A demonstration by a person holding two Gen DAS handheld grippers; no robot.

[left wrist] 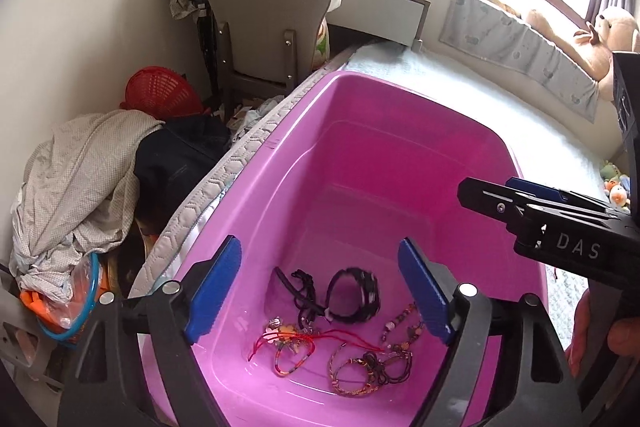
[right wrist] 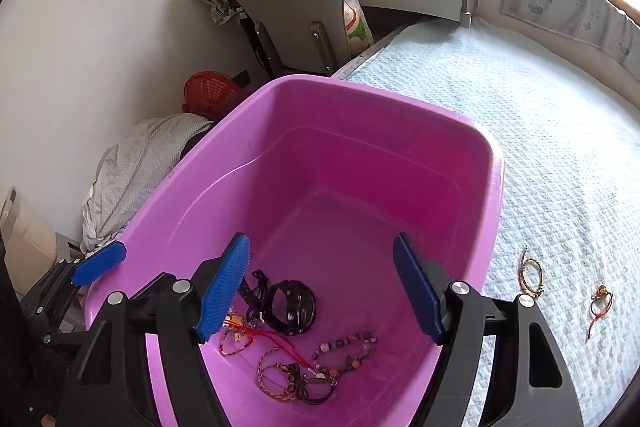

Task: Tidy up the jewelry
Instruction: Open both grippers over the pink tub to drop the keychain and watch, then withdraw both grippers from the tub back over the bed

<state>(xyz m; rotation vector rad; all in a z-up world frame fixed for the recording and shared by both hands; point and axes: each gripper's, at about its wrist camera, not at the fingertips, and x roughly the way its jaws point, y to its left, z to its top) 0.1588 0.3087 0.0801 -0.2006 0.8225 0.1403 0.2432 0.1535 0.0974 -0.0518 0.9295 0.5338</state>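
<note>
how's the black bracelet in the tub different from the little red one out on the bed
The black bracelet is thick, dark and lies inside the pink tub; the red cord bracelet is thin, carries a small charm and lies outside on the white bedspread. Neither is held by a gripper.

Both tools are black frames with round silver bolts and ribbed blue pads (left wrist: 214, 287); the right tool (left wrist: 486, 193) carries white letters "DAS".
</note>
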